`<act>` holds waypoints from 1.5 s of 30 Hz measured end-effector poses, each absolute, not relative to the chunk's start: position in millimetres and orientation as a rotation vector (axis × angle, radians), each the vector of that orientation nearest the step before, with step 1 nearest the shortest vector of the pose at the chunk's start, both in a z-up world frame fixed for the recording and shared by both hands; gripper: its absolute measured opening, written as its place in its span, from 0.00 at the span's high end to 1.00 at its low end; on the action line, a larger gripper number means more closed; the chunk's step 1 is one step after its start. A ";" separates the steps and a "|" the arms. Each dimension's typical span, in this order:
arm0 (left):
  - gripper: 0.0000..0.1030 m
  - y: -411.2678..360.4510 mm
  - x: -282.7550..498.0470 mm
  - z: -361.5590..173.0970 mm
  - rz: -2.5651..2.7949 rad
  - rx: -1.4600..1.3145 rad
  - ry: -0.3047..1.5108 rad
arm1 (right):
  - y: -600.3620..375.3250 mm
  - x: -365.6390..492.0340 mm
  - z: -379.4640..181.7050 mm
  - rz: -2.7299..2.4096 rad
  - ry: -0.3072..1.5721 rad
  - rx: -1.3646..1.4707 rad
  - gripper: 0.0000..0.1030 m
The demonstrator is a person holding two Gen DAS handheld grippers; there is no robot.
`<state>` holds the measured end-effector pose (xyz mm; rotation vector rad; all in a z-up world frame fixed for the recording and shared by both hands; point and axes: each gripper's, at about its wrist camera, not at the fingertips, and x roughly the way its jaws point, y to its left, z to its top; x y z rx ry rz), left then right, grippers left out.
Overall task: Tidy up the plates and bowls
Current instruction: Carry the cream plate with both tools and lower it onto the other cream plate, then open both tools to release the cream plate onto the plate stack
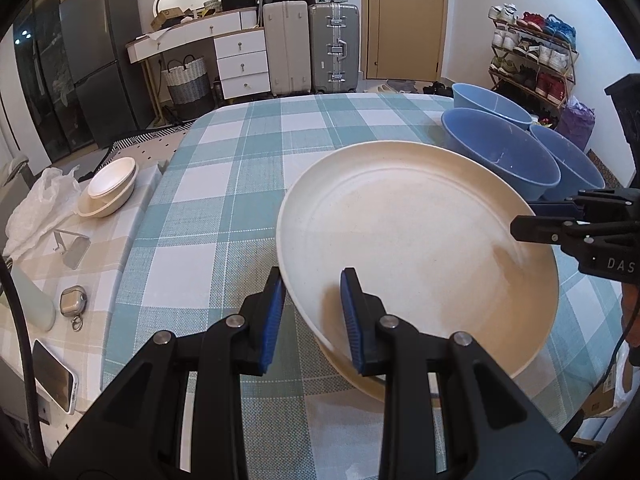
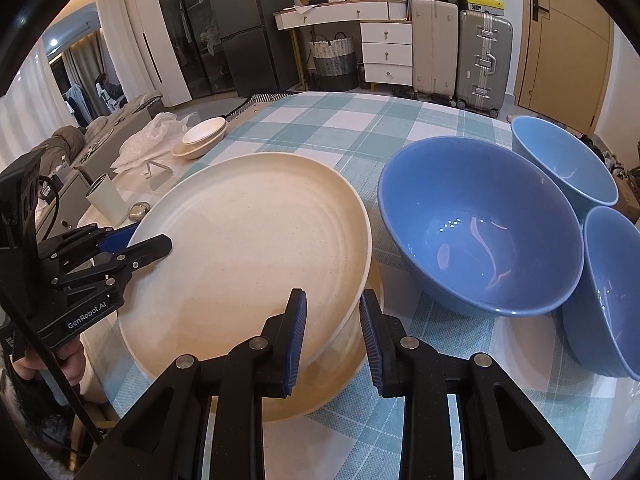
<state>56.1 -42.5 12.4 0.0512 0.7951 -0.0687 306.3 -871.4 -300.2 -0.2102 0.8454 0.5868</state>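
Key relation: the wide, round cream plate with a shallow raised rim (image 1: 416, 248) is pinched on opposite edges by both hand-held grippers and hangs tilted just above a second cream plate (image 2: 340, 376) on the counter; judged, the coming move is to set it squarely down on that one.
Left hand-held gripper (image 1: 314, 320): nearly closed, blue ribbed pads clamping the plate's near-left rim, one pad inside and one outside.
Right hand-held gripper (image 2: 332, 336): nearly closed on the opposite rim in the same way.
Nearer hand: neither; each has its own edge.
Plate axis: round, so no long axis; the line between the two grips crosses the middle.
Plate material: matte, speckled, faint concentric rings.
Bowls: three glossy, deep blue bowls (image 2: 480, 228) just beside the plates on the right-hand side, rims touching.
Counter (image 1: 224, 208): woven teal-and-white check cloth.
Further off: nested cream bowls (image 1: 108, 192) on a beige-check surface, well apart.
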 end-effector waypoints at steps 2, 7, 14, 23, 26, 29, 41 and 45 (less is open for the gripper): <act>0.76 -44.1 56.5 9.9 -0.071 0.052 0.801 | -873.1 304.6 -302.6 0.578 0.844 -0.205 0.72; 0.76 -47.3 55.9 1.4 -0.068 0.058 0.810 | -874.0 300.7 -308.0 0.564 0.851 -0.210 0.72; 0.76 -49.4 55.2 -9.7 -0.067 0.058 0.824 | -874.8 293.9 -311.6 0.547 0.839 -0.215 0.72; 0.76 -51.7 55.1 -18.7 -0.066 0.067 0.839 | -870.5 292.5 -321.6 0.529 0.842 -0.237 0.72; 0.76 -52.4 55.5 -20.8 -0.064 0.072 0.843 | -870.4 293.2 -323.7 0.524 0.843 -0.240 0.72; 0.76 -52.6 56.7 -23.0 -0.064 0.076 0.846 | -868.1 292.8 -324.3 0.520 0.840 -0.247 0.72; 0.76 -54.9 61.9 -31.7 -0.061 0.091 0.868 | -867.2 293.1 -331.4 0.505 0.839 -0.272 0.72; 0.75 -55.0 62.9 -33.0 -0.062 0.087 0.873 | -863.4 290.6 -333.4 0.490 0.826 -0.299 0.72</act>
